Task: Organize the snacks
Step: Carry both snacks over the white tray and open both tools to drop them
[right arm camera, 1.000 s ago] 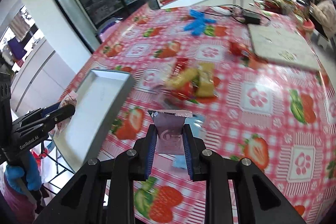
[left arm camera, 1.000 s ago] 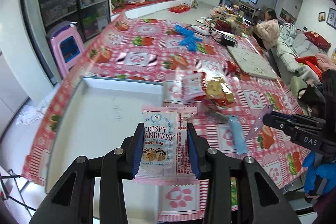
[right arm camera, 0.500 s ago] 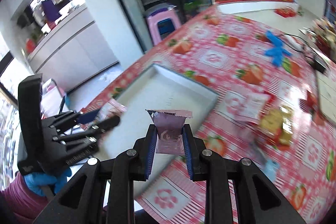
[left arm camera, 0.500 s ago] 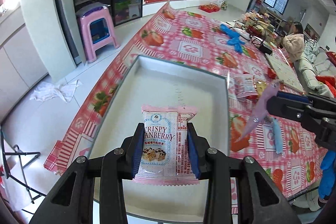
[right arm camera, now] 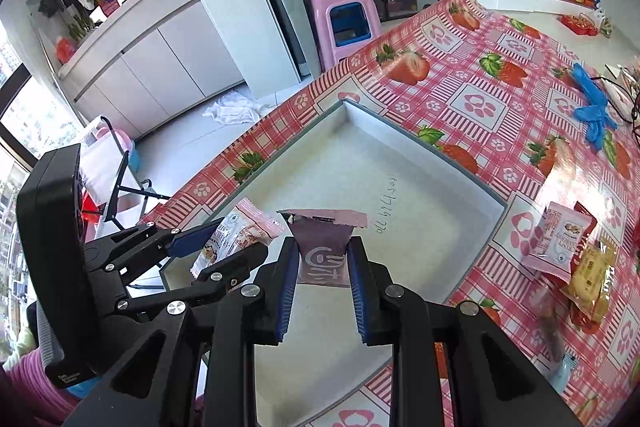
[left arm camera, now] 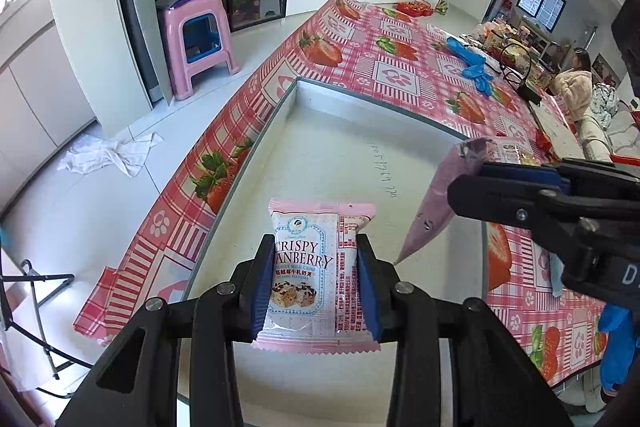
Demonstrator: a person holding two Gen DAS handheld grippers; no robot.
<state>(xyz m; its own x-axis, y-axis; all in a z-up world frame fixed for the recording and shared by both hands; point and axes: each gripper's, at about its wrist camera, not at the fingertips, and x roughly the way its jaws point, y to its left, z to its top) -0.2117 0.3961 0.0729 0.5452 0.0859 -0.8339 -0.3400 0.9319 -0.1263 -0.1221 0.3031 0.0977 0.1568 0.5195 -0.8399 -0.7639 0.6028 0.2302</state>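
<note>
My left gripper (left arm camera: 316, 283) is shut on a pink cranberry crisp packet (left arm camera: 316, 267) and holds it over the near part of the shallow white tray (left arm camera: 320, 147). My right gripper (right arm camera: 322, 267) is shut on a purple snack packet (right arm camera: 322, 247) and holds it over the same tray (right arm camera: 400, 227). In the left wrist view the right gripper (left arm camera: 472, 183) comes in from the right with the purple packet (left arm camera: 440, 203). In the right wrist view the left gripper (right arm camera: 224, 243) shows at the left with the cranberry packet (right arm camera: 232, 239).
The tray lies at the table edge on a pink strawberry tablecloth (right arm camera: 480, 99). More snack packets (right arm camera: 560, 247) lie right of the tray. Blue gloves (right arm camera: 592, 103) lie farther back. A pink stool (right arm camera: 344, 19) stands on the floor beyond the table.
Both grippers have swung left from the snack pile to above the tray, each still holding its packet, and now sit close together.
</note>
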